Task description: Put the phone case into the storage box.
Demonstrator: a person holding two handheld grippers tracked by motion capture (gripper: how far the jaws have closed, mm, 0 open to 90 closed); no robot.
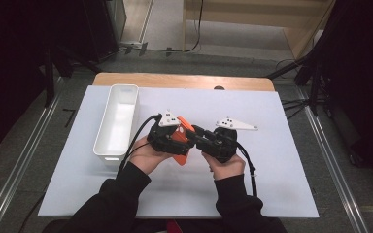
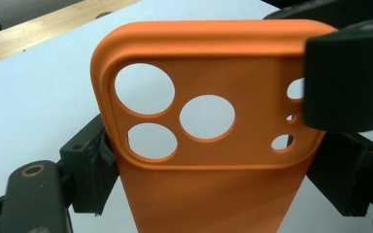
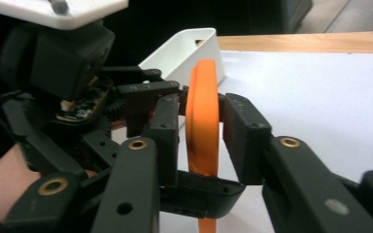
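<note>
Above the middle of the white tabletop [image 1: 272,184], in the high view, two hands meet: the left gripper [image 1: 177,138] and the right gripper [image 1: 199,136] face each other with an orange phone case [image 1: 181,137] between them, lifted off the surface. White bin [image 1: 117,121] stands along the left edge of the tabletop, well apart from the right hand, just beside the left forearm's cable. Left gripper view next: orange case [image 2: 209,160] stands upright with its camera cutouts up, the left gripper's own black pads pressed on both side edges of it, so jaws clamped on the case; a black jaw of the other gripper [image 2: 347,82] overlaps the case's upper right corner. White tabletop [image 2: 34,97] behind, its wooden far edge [image 2: 39,29] at top left. Right gripper view: case [image 3: 203,126] seen edge-on, upright, sitting between the right gripper's two pads [image 3: 245,136]; a thin gap shows on each side, pads not pressing, jaws parted around it. Left gripper [image 3: 145,97] holds the case from the far side, with its pale plate on top. Bin [image 3: 184,53] lies behind, toward the far edge of the tabletop [image 3: 320,82].
</note>
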